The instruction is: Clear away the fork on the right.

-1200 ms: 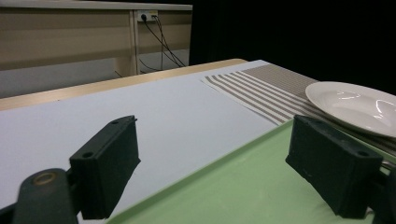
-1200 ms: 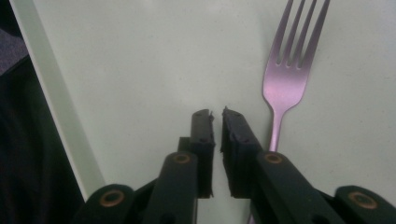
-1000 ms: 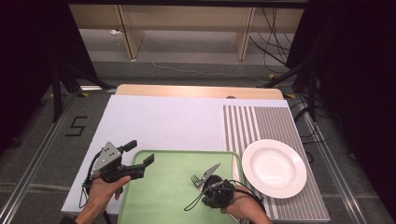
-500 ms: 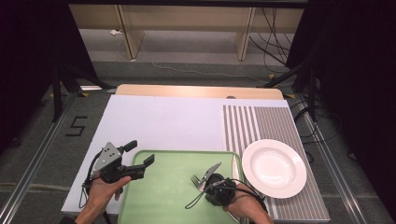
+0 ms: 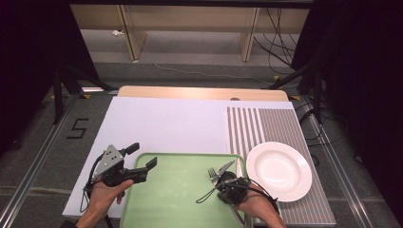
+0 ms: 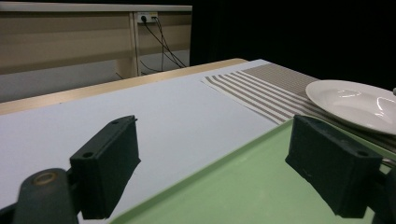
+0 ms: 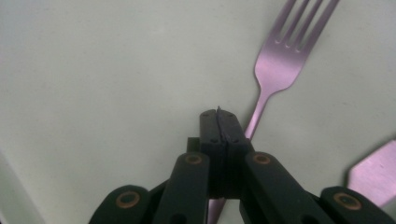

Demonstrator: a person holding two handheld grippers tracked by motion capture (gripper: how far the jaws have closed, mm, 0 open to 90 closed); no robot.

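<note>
A green tray (image 5: 176, 190) lies at the near edge of the table, with a fork (image 5: 212, 174) and a knife (image 5: 227, 168) at its right end. My right gripper (image 5: 220, 182) points down at the tray. In the right gripper view its jaws (image 7: 218, 112) are pressed together with no gap. The fork (image 7: 289, 51) lies flat on the tray (image 7: 93, 93), its handle running under the jaws, and the knife's blade (image 7: 373, 172) shows at the lower right. My left gripper (image 5: 144, 155) is open at the tray's far left corner. Nothing is between its jaws (image 6: 215, 172).
A white plate (image 5: 279, 171) rests on a striped placemat (image 5: 266, 126) right of the tray. A white sheet (image 5: 166, 123) covers the table's middle and left. Shelving and cables stand beyond the far edge.
The right hand has shifted slightly over the tray's right end. The left hand and the plate have kept still.
</note>
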